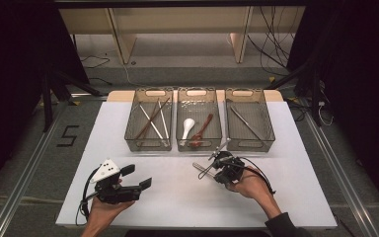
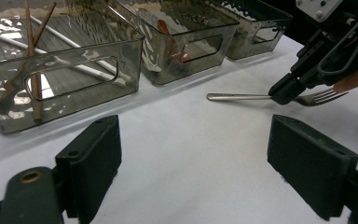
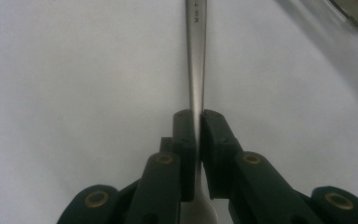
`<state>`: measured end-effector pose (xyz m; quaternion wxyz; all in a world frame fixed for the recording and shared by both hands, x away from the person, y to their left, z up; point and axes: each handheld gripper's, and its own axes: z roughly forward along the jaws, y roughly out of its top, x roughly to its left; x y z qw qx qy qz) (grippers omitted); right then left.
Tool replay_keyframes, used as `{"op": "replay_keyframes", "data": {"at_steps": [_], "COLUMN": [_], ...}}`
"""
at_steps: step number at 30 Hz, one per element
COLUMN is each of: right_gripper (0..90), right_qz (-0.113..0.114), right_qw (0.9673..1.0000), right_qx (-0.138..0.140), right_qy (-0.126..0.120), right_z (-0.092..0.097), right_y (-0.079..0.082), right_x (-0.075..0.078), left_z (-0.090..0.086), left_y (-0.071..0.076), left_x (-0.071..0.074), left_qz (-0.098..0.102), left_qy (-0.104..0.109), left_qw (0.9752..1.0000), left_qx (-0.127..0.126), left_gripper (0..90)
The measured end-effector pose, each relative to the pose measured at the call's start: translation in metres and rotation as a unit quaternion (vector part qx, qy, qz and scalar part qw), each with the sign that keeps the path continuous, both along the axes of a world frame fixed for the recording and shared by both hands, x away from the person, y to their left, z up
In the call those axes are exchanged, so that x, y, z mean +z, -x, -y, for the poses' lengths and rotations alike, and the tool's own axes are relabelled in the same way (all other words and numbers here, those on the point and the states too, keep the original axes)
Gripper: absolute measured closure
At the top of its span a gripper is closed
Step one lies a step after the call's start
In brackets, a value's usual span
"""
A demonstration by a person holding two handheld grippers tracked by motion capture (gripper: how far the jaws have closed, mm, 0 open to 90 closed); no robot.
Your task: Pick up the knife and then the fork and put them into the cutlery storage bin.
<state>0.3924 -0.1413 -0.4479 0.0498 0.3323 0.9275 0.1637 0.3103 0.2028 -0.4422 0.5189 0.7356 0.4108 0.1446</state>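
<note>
A metal fork (image 3: 196,56) lies low over the white table, and my right gripper (image 3: 198,114) is shut on the middle of its handle. From above, the fork's handle (image 1: 198,167) sticks out to the left of the right gripper (image 1: 213,170), just in front of the middle basket. In the left gripper view the fork (image 2: 237,96) is level, its tines toward the hand holding the right gripper (image 2: 284,91). My left gripper (image 1: 137,177) rests at the front left, open, with nothing between its jaws (image 2: 196,140).
Three clear smoky baskets stand in a row at the back of the table (image 1: 177,202). The left basket (image 1: 148,144) holds chopsticks, the middle basket (image 1: 199,146) a white spoon (image 1: 187,127) and a brown spoon (image 1: 203,129), the right basket (image 1: 250,144) a thin metal utensil (image 1: 244,121).
</note>
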Motion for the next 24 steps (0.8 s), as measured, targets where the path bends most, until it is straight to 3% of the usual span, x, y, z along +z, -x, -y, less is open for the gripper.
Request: {"op": "replay_keyframes", "data": {"at_steps": [17,24], "right_gripper": [85.0,85.0], "right_qz": [0.023,0.043], "right_qw": [0.9991,0.9973], "right_qx": [-0.021,-0.038], "right_qy": [-0.028,-0.045], "right_z": [0.018,0.034], "right_y": [-0.004,-0.006], "right_x": [0.017,0.034], "left_z": [0.0,0.0], "left_y": [0.0,0.0], "left_x": [0.0,0.0], "left_qz": [-0.001,-0.001], "left_qy": [-0.001,-0.001], "left_qw": [1.0,1.0], "left_qx": [0.0,0.001], "left_gripper": [17.2,17.2]}}
